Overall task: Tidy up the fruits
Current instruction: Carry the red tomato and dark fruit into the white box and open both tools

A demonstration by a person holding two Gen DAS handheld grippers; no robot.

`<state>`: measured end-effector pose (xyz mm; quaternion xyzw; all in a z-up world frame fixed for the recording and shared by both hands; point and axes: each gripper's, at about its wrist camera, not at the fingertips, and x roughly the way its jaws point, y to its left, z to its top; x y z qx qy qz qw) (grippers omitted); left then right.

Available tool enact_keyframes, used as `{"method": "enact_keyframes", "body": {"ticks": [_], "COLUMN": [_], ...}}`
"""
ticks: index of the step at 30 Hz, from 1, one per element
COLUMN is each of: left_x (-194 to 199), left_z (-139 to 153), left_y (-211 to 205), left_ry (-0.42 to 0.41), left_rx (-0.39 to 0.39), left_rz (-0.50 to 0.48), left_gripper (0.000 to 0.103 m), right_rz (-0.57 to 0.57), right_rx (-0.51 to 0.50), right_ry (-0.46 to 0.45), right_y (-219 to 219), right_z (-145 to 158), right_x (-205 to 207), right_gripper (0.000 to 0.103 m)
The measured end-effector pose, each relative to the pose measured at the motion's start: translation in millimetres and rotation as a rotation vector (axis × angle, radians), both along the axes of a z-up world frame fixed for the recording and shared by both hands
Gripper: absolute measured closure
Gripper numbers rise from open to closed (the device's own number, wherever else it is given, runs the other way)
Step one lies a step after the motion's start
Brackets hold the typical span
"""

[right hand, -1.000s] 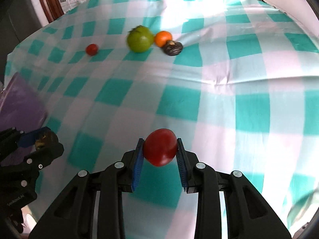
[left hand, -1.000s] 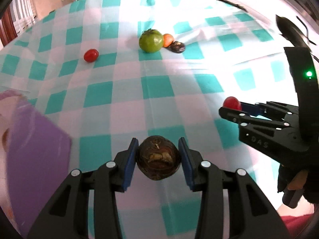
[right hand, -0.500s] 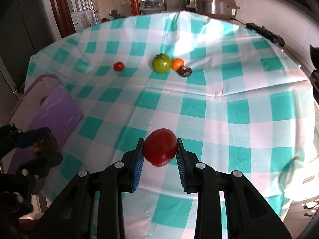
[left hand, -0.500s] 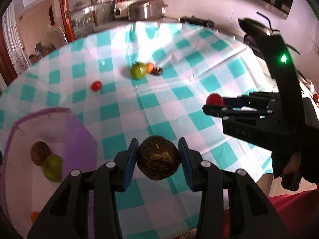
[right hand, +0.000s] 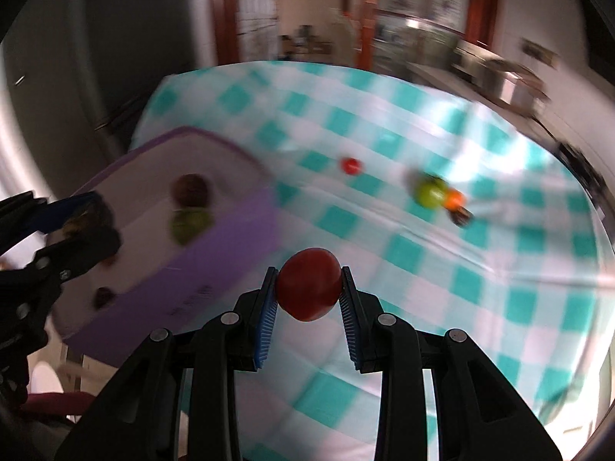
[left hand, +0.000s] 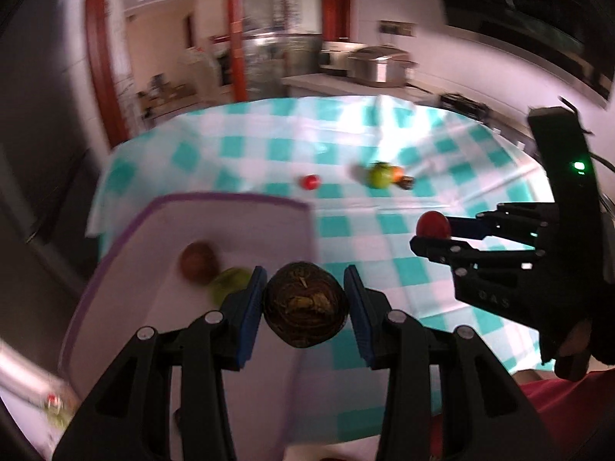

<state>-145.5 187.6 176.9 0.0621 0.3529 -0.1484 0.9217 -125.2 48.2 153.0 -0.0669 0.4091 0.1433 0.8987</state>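
Observation:
My left gripper is shut on a dark brown wrinkled fruit, held above the near right part of a purple-rimmed bin. The bin holds a brown fruit and a green fruit. My right gripper is shut on a red tomato, in the air beside the bin's right wall. On the checked cloth lie a small red tomato, a green tomato, an orange fruit and a dark fruit.
The table is covered with a teal and white checked cloth. The bin stands at the table's left edge. A counter with a metal pot stands behind the table. Both views are blurred.
Both grippers have risen and swung left with their fruits. The bin, at the far left before, now lies under my left gripper and close to my right one.

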Motion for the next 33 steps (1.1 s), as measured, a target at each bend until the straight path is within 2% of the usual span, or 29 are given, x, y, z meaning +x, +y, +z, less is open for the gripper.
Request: {"method": "enact_keyframes", "body": {"ticks": [5, 8, 11, 14, 18, 23, 27, 31, 33], "left_x": [-1.1, 5.1, 11.9, 24.8, 51.1, 105.7, 147.6, 164.9, 168.2], "left_z": [-9.5, -19.1, -29.7, -40.9, -53.2, -76.3, -102.7, -127.2, -138.0], "left_y": [55.8, 97.2, 127.1, 147.0, 153.0, 145.2, 136.7, 137.2, 140.2], "left_ry": [0.047, 0.108, 0.161, 0.219, 0.284, 0.406, 0.512, 0.585, 0.647], "left_rx": [-0.013, -0.062, -0.088, -0.091, -0.055, 0.015, 0.09, 0.113, 0.094], "left_rz": [0.171, 0.301, 0.397, 0.446, 0.45, 0.385, 0.329, 0.327, 0.327], "left_gripper": [0.061, 0.061, 0.061, 0.061, 0.061, 0.061, 0.061, 0.061, 0.061], "right_rz": [0.15, 0.266, 0.365, 0.433, 0.498, 0.561, 0.632, 0.663, 0.68], "right_rx": [0.023, 0.016, 0.0, -0.025, -0.045, -0.119, -0.211, -0.244, -0.245], "right_ry": [0.007, 0.011, 0.031, 0.081, 0.174, 0.308, 0.367, 0.427, 0.44], "right_y": [57.6, 94.5, 126.4, 147.8, 166.6, 189.1, 204.9, 207.6, 207.8], "right_z": [9.0, 11.5, 7.2, -5.1, -25.1, -51.9, -73.1, -91.1, -95.7], "right_x": [2.2, -1.1, -1.1, 4.1, 19.1, 49.5, 62.7, 69.8, 71.6], "right_gripper": [0.072, 0.072, 0.072, 0.072, 0.072, 0.072, 0.072, 0.072, 0.072]}}
